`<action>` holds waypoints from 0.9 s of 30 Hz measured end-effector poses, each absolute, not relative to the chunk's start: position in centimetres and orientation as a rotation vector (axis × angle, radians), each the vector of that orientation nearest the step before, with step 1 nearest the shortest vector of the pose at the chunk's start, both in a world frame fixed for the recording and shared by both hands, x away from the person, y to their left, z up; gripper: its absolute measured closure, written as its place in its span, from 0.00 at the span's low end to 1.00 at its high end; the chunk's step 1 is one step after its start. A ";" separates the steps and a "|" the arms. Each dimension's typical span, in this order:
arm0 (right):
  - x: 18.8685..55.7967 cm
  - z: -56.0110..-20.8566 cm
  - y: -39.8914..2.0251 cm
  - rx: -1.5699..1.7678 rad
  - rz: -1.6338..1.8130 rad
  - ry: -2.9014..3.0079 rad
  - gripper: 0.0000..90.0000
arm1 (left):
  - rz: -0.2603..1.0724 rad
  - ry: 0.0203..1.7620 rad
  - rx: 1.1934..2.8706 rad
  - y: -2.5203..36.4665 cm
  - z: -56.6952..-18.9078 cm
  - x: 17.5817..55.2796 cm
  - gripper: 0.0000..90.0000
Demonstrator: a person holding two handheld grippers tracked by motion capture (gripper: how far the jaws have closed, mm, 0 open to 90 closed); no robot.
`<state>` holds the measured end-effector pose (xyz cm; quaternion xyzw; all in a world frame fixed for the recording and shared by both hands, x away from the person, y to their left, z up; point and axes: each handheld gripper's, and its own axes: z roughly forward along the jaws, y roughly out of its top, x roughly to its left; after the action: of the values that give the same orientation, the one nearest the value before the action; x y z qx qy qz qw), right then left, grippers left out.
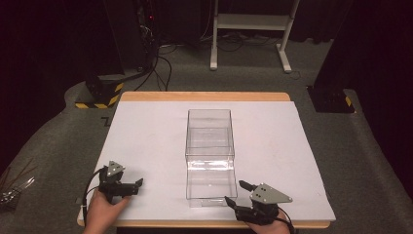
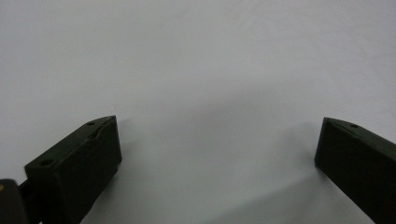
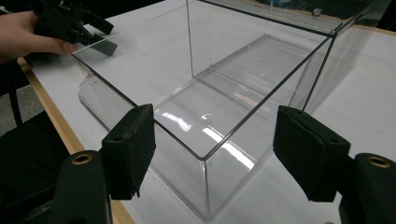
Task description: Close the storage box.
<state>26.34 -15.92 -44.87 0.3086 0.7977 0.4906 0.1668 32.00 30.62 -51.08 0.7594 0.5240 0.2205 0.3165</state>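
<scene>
A long clear plastic box (image 1: pixel 210 146) lies empty in the middle of the white-covered table (image 1: pixel 146 131), its far section taller than its near one. My right gripper (image 1: pixel 235 192) is open at the box's near right corner, and in the right gripper view its jaws (image 3: pixel 215 126) stand either side of that corner of the box (image 3: pixel 243 70), not touching it. My left gripper (image 1: pixel 140 184) rests low near the table's front left, well left of the box. It is open (image 2: pixel 217 140) over bare white surface. The left gripper (image 3: pixel 74 23) and its hand also appear beyond the box.
The table's wooden front edge (image 1: pixel 195 224) runs just under both hands. A white metal frame (image 1: pixel 251 29), cables and black equipment with yellow-black striped bases (image 1: pixel 97 95) stand on the grey floor beyond the table. Some thin objects (image 1: pixel 12 187) lie on the floor at the left.
</scene>
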 end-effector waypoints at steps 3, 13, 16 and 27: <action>26.4 -45.0 -15.8 0.875 1.401 2.279 0.33 | 0.580 1.381 1.999 30.6 -51.1 32.0 0.01; 26.3 -45.1 -15.8 0.859 1.402 2.278 0.33 | 0.581 1.380 2.000 30.6 -51.1 32.0 0.01; 26.3 -45.1 -15.8 0.857 1.401 2.272 0.33 | 0.581 1.380 1.999 30.6 -51.1 32.0 0.01; 26.9 -45.0 -15.4 0.874 1.395 2.240 0.33 | 0.582 1.380 1.999 30.6 -51.1 32.0 0.01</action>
<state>26.91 -15.40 -45.03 0.3092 0.7927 0.4936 0.1802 31.99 30.61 -51.09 0.7592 0.5242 0.2210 0.3161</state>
